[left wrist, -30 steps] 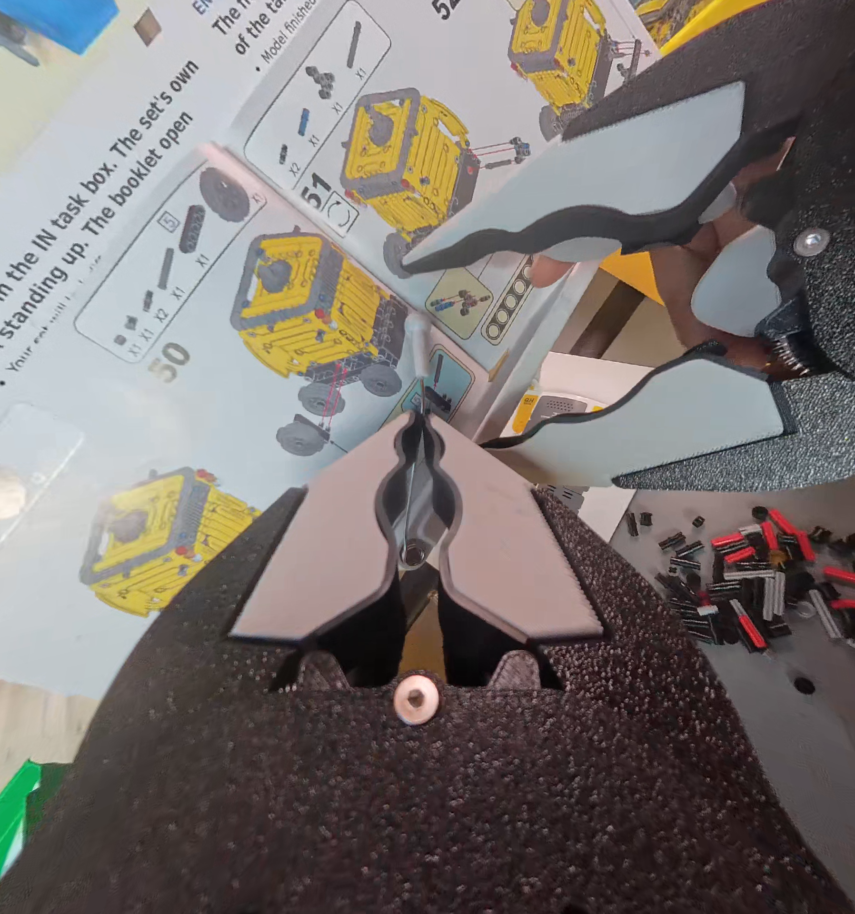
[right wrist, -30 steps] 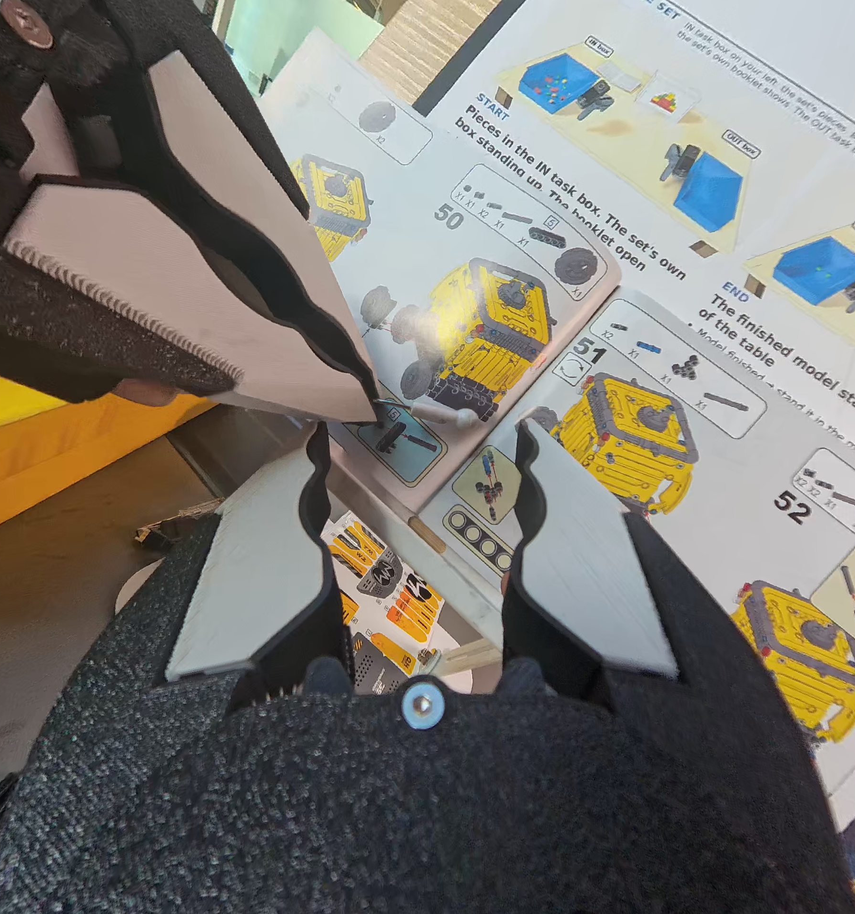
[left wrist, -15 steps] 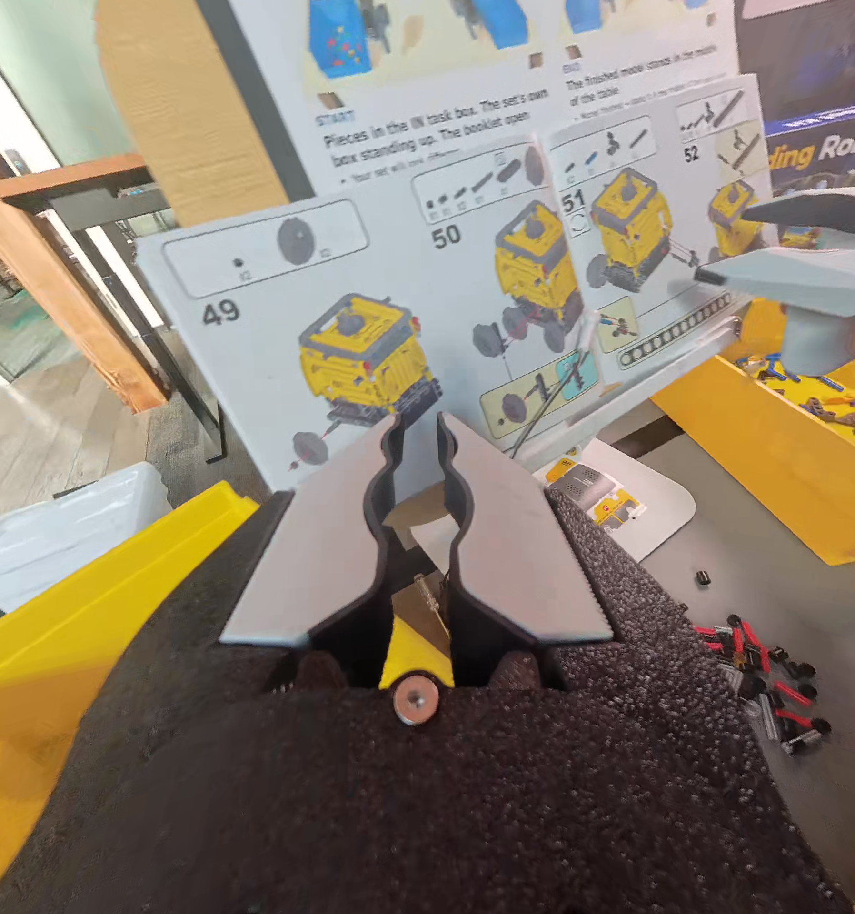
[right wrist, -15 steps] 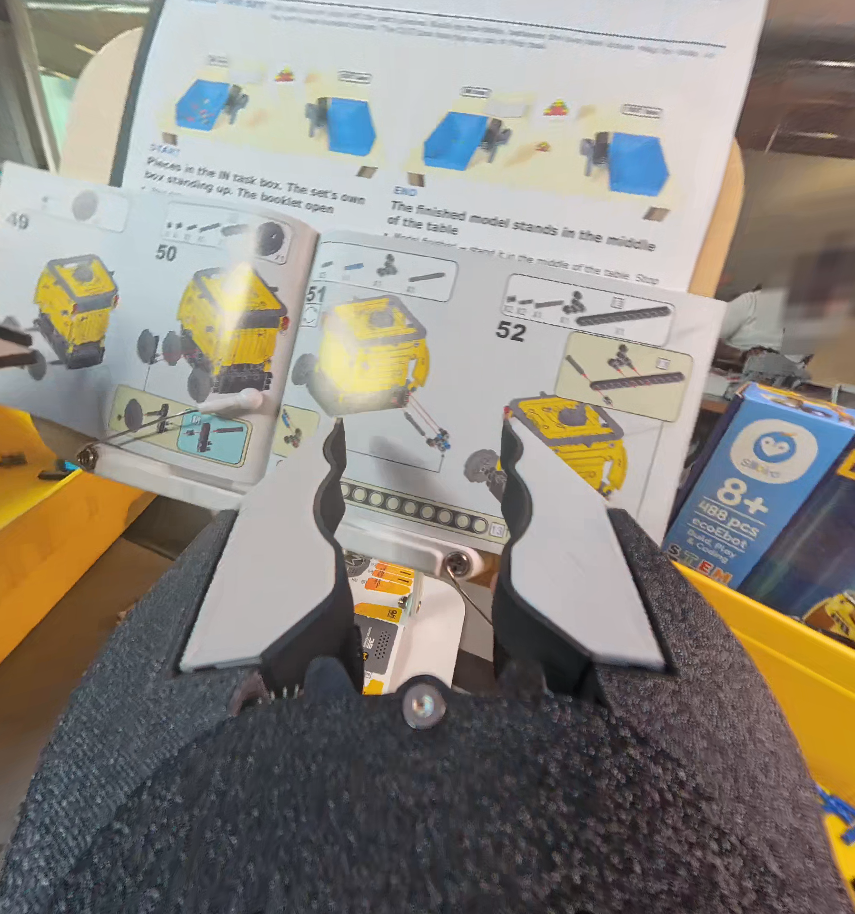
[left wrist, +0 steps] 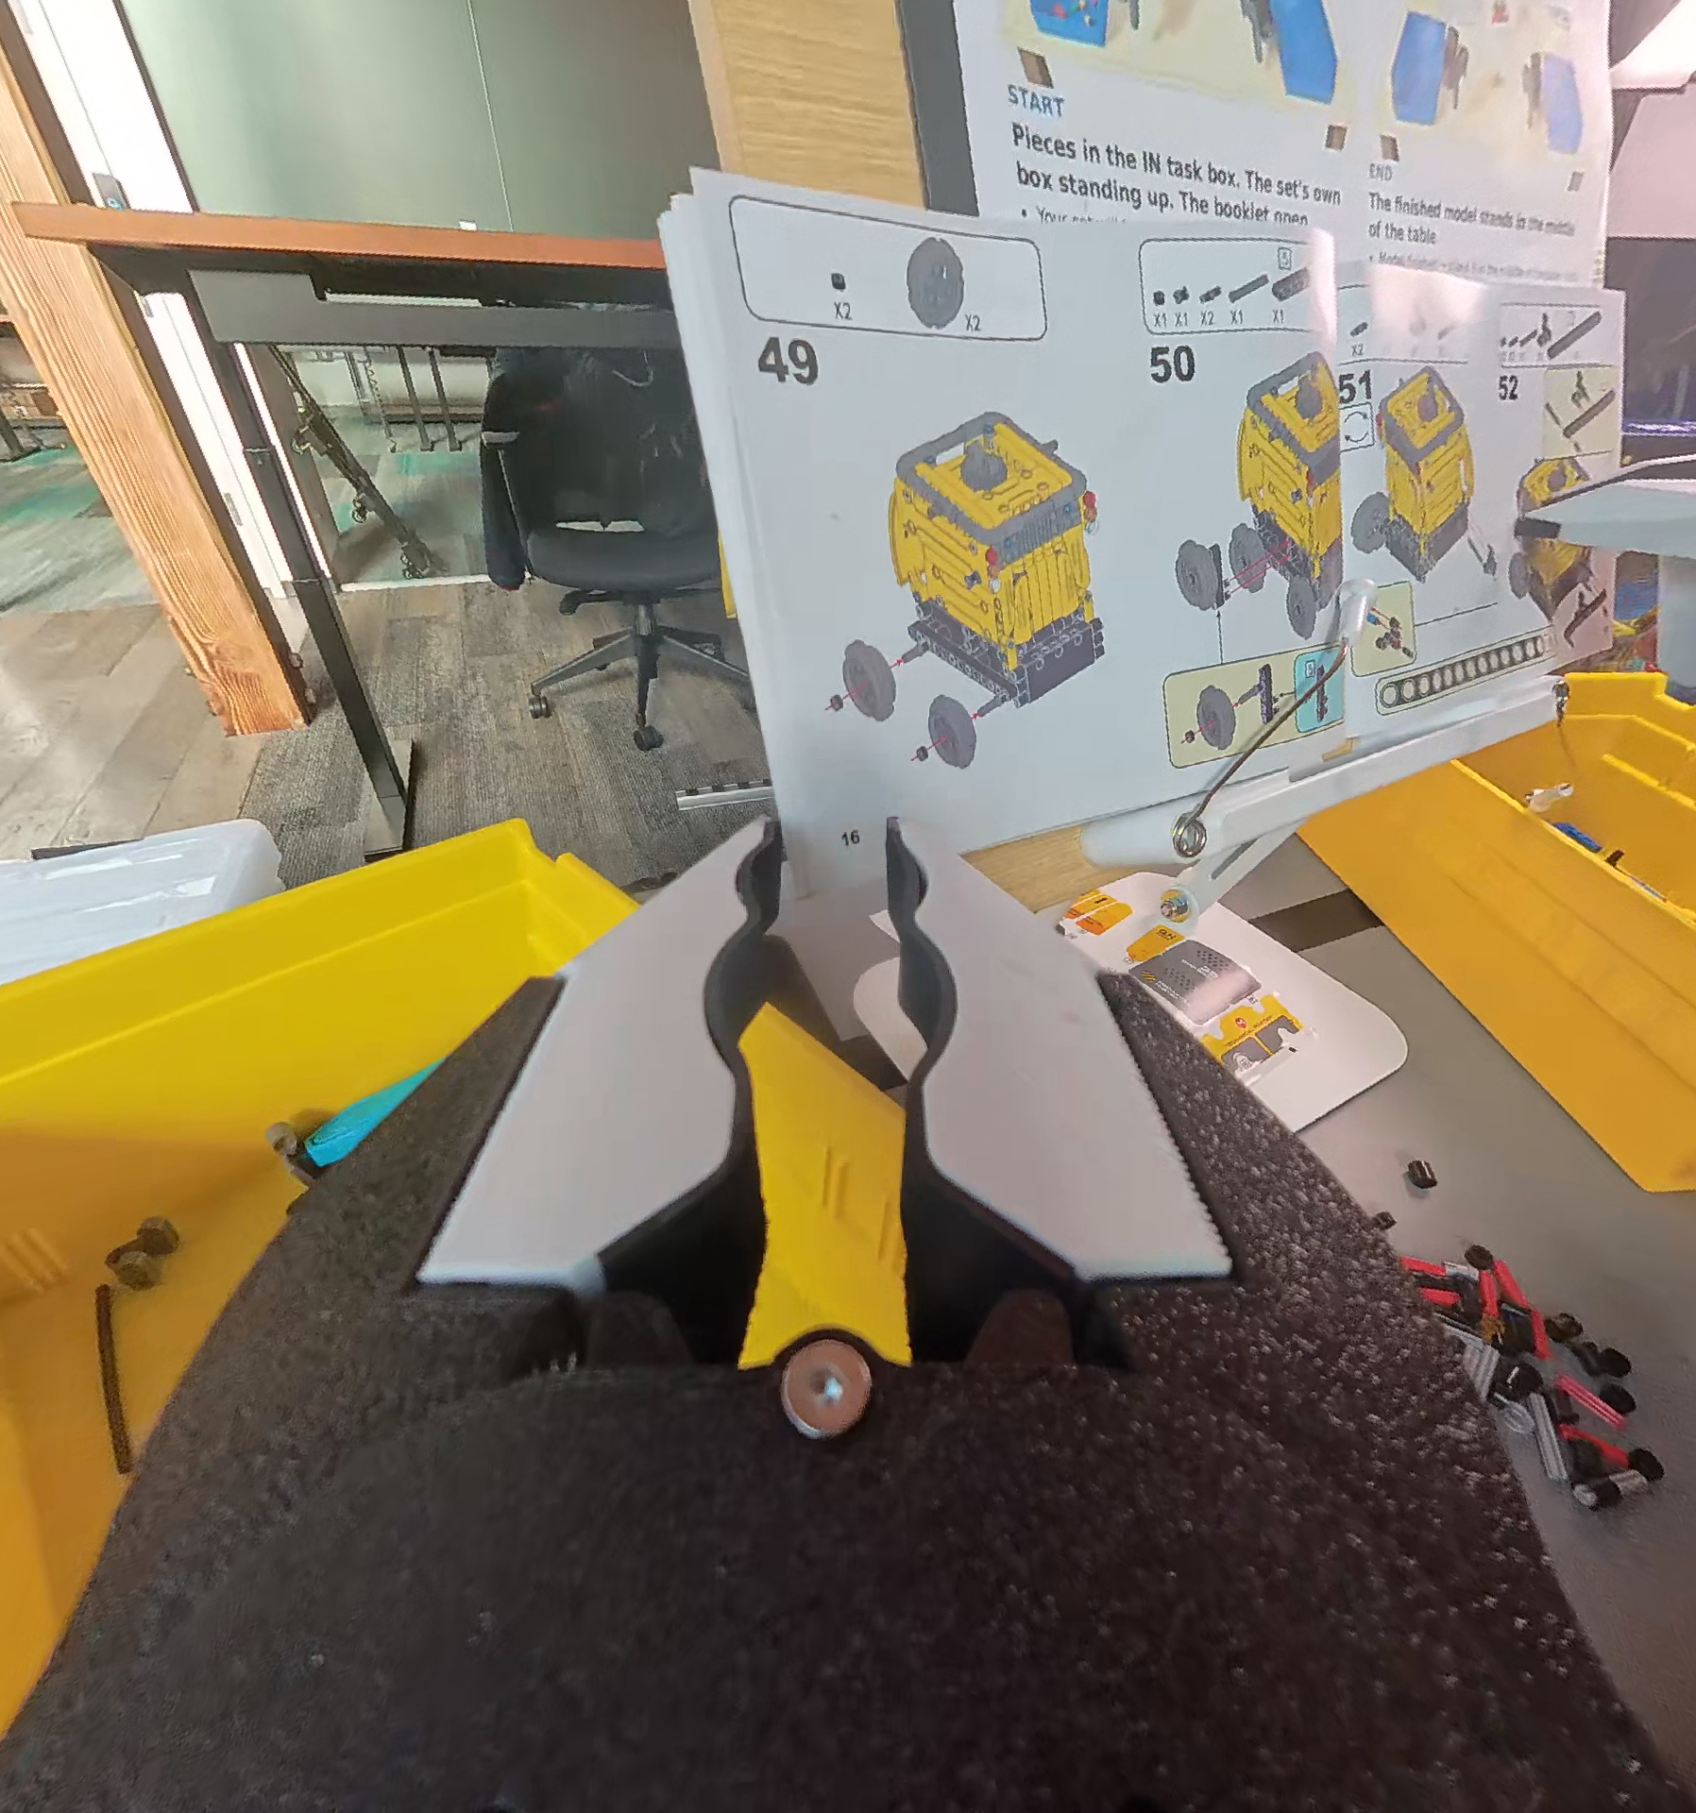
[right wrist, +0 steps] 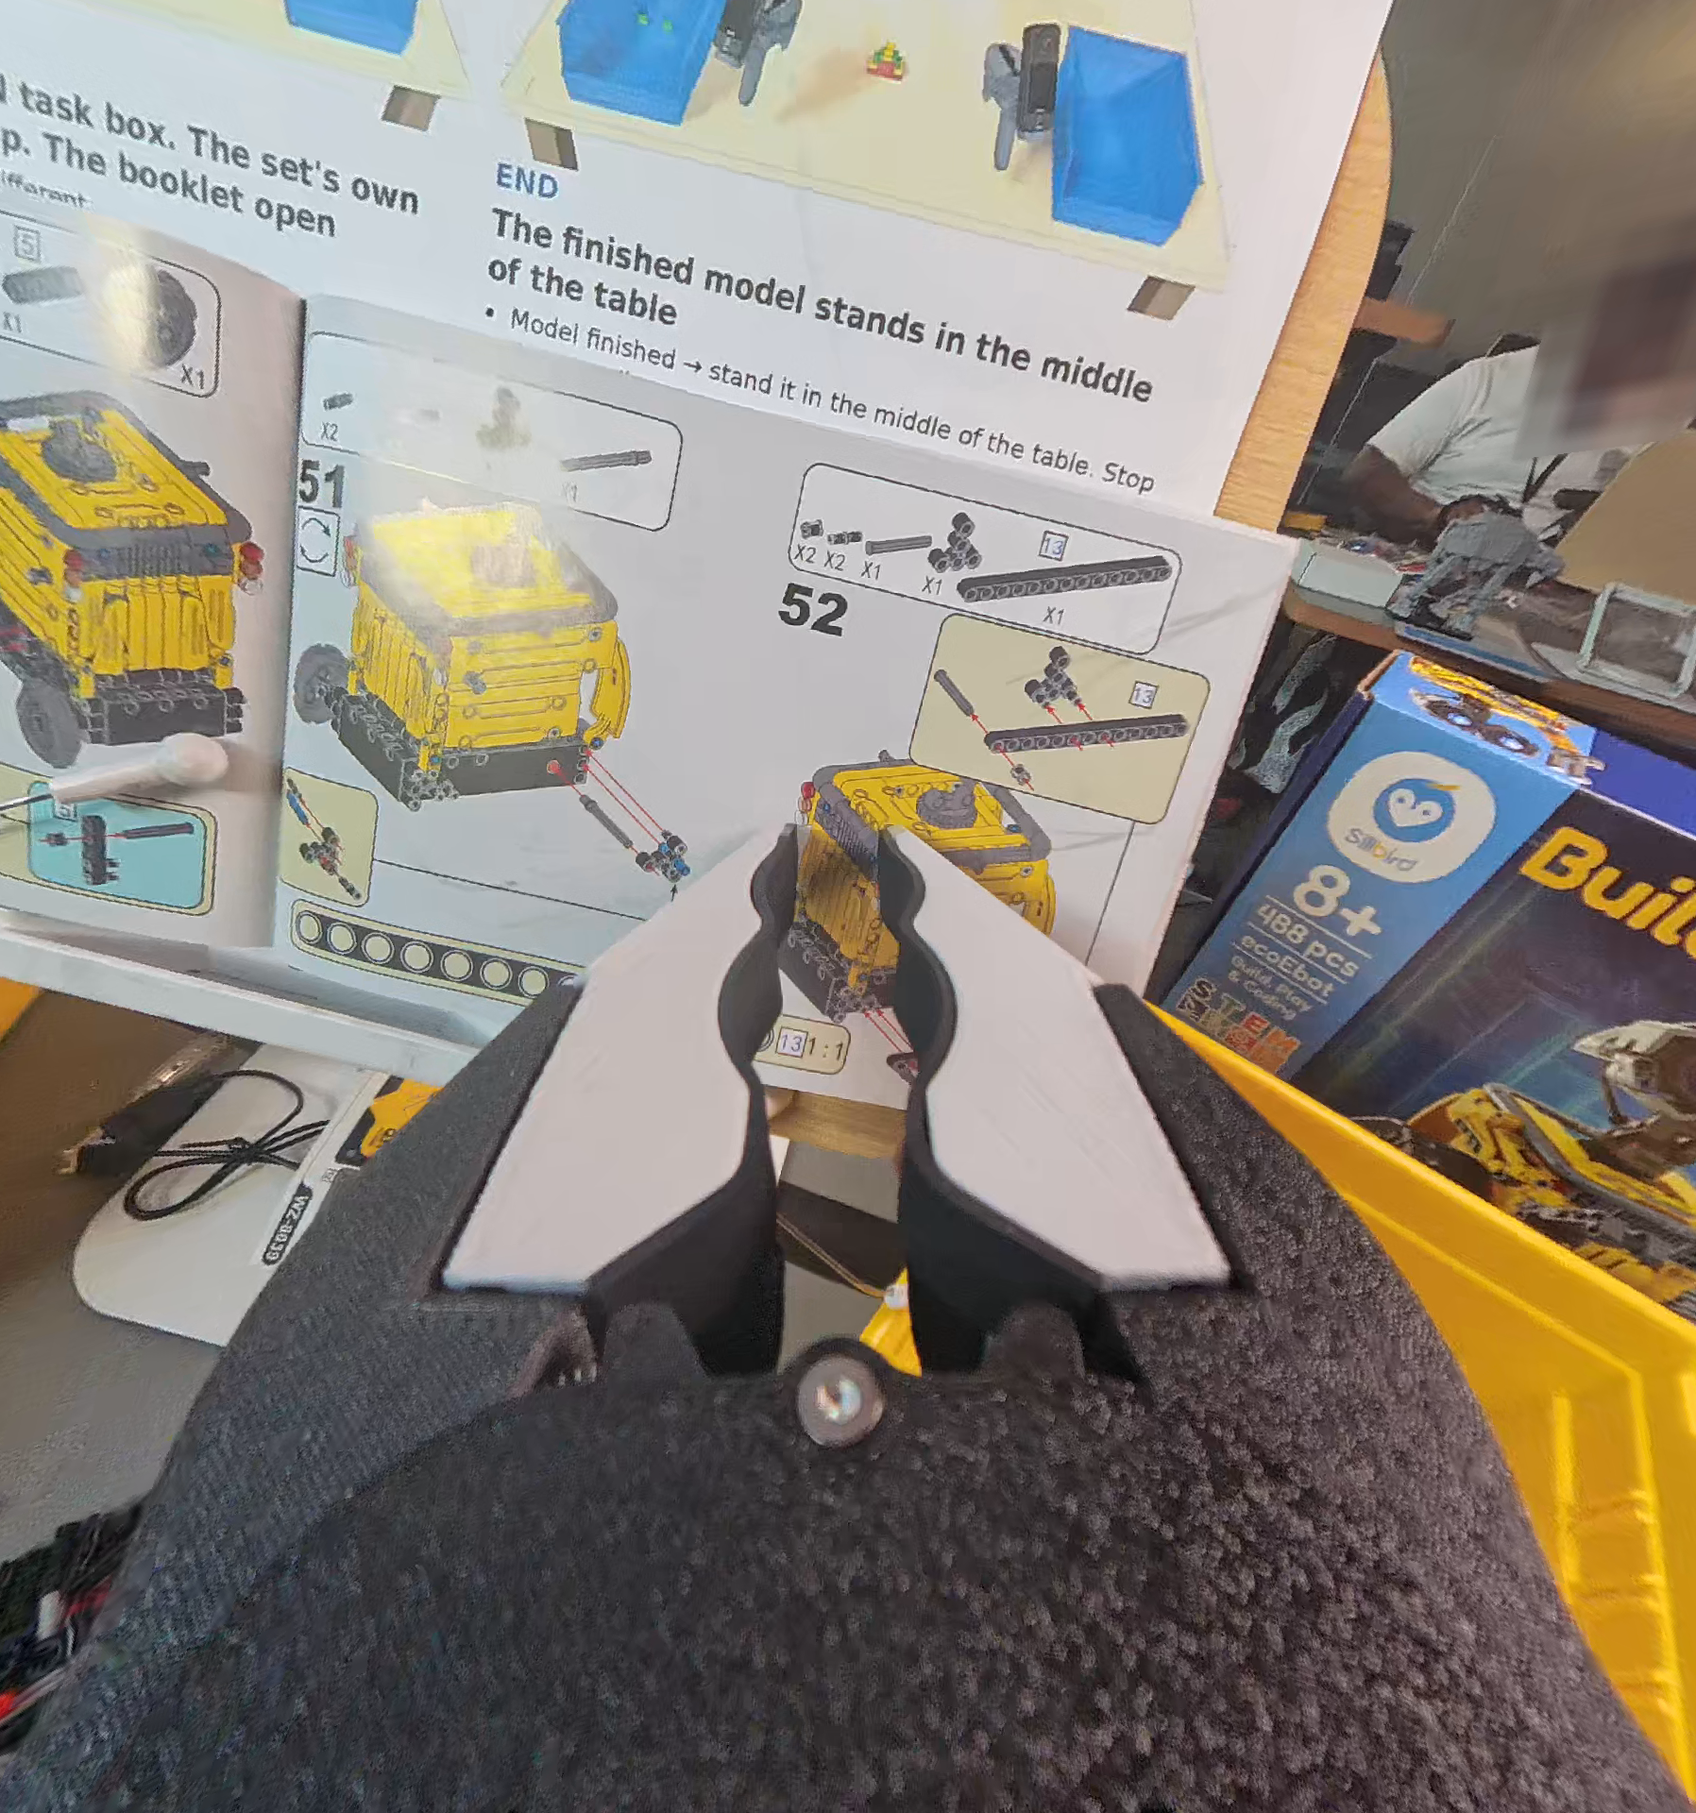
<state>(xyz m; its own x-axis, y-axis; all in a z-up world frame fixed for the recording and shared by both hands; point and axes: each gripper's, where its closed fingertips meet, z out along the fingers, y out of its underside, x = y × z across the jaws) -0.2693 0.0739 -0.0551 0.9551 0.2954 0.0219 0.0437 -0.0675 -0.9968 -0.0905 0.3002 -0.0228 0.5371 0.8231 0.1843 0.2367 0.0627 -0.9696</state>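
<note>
Left claw (left wrist: 832,844) slightly parted, empty; right claw (right wrist: 834,849) likewise, facing one open booklet (right wrist: 628,638); two yellow bins (left wrist: 236,981)

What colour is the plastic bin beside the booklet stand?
Yellow plastic bin; it shows best in the left wrist view.

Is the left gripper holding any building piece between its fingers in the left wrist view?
No: the left gripper has an empty gap between its fingers, showing only the yellow bin behind.

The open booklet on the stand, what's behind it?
Behind the booklet stands a bigger white printed sheet on a wooden board. Only the sheet's top part shows; the booklet covers its lower part.
</note>
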